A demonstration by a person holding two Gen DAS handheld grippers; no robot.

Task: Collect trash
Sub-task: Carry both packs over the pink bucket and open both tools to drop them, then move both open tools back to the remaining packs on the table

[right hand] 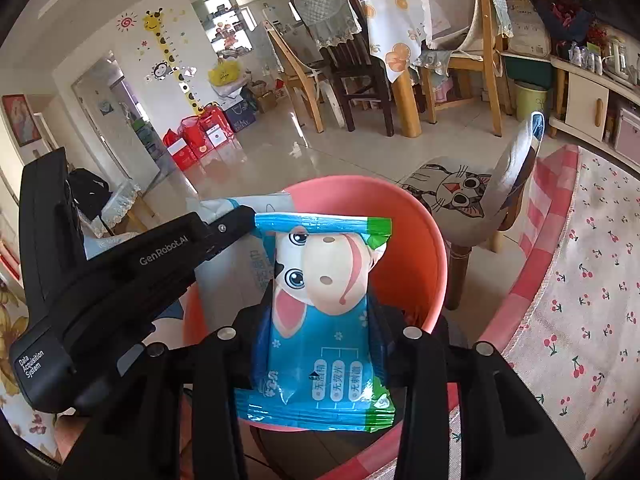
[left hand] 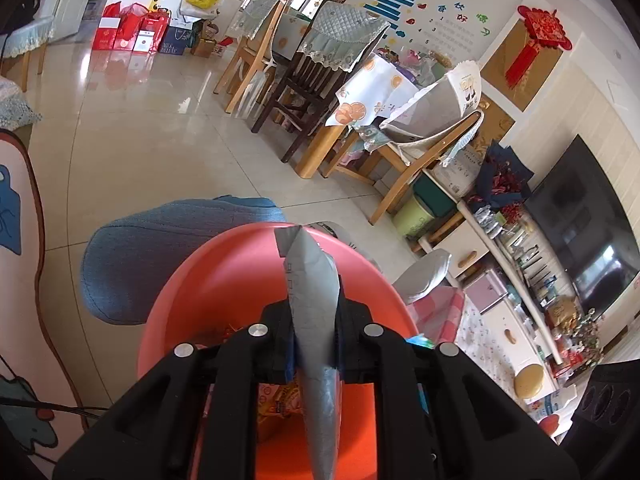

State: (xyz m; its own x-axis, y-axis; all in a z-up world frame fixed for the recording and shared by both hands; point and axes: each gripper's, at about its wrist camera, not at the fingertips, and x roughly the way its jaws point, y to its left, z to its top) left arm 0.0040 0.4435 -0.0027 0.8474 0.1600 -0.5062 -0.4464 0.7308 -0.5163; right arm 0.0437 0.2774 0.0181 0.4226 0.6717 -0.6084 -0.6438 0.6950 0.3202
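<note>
While both hover over the round coral plastic bin (left hand: 224,280) | left tongs (left hand: 314,344) pinch grey foil wrapper (left hand: 316,320) | right tongs (right hand: 316,344) pinch blue cartoon-cow wipes packet (right hand: 320,320) | drops pending, some trash already inside

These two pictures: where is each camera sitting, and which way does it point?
Left wrist view: sits on the left gripper, looking along its fingers at a grey wrapper held above an orange bin; a denim knee shows.
Right wrist view: sits on the right gripper, looking at a blue cartoon-cow packet it holds over the orange bin; the left gripper shows too.
Shared: bin, dining chairs, red gift bags.
</note>
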